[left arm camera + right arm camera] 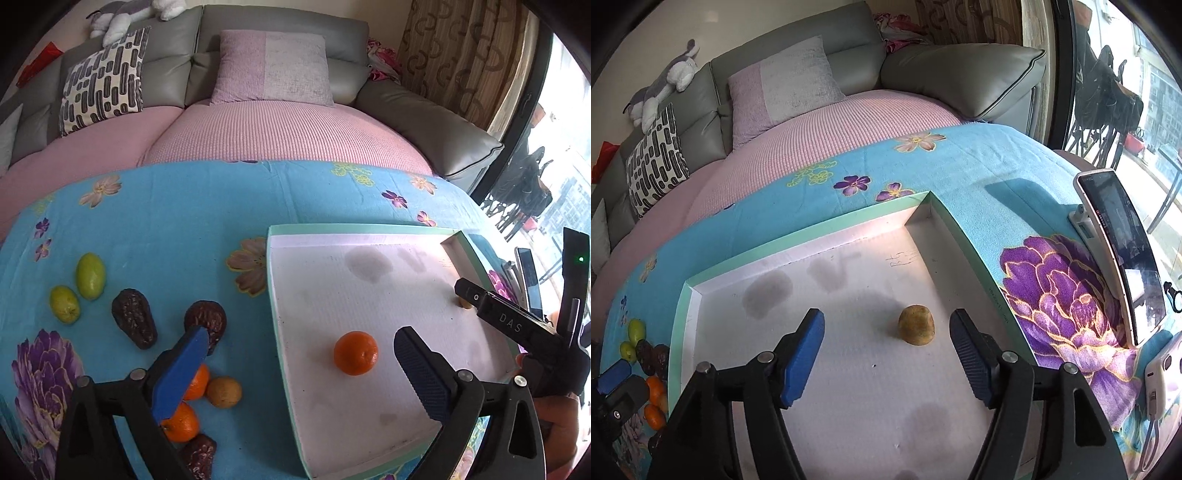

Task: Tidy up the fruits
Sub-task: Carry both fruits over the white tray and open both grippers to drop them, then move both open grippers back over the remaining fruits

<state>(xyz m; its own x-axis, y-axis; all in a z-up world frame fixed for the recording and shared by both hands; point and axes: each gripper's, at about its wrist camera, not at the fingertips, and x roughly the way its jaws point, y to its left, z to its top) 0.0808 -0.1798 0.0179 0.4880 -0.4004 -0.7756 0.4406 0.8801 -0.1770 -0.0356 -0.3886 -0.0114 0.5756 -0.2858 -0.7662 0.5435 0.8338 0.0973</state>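
Both claws gaping, empty: left claw [303,350] over tangerine [355,353], right claw [886,350] near brown fruit [916,325], close to tray [964,236] wall.

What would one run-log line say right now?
left gripper: open | right gripper: open | shallow white tray: round orange tangerine, tan-yellow fruit

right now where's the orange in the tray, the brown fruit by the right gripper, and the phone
orange [355,353], left wrist view, centre of its peel
brown fruit [916,325], right wrist view, middle of its front face
phone [1123,254], right wrist view, middle of its screen
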